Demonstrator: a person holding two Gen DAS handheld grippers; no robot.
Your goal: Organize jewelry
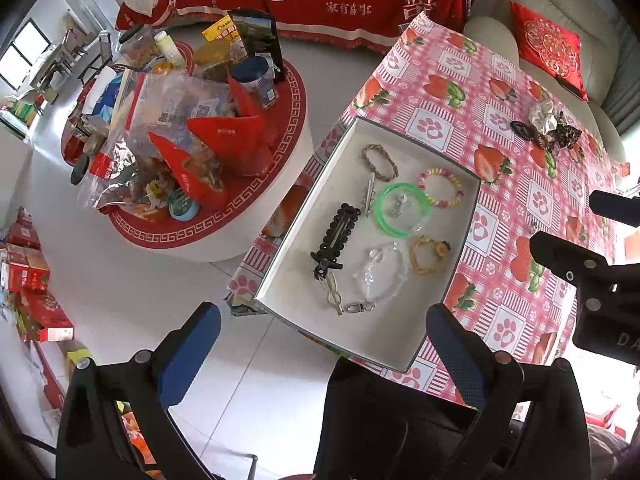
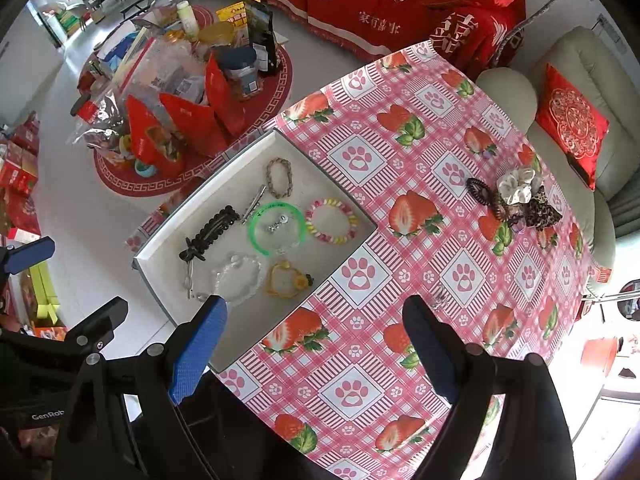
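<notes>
Both grippers, left [image 1: 324, 344] and right [image 2: 314, 334], hover released, nothing grasped. Tray [image 2: 168, 236] mostly filled; next target likely the hair ties [image 2: 516, 200], well beyond right jaws.

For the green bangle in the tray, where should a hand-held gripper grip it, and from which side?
Come from above and pinch the green bangle across its rim on the tray-centre side: it lies flat, and a small silver piece sits inside the ring, so keep one finger just inside the band.
</notes>
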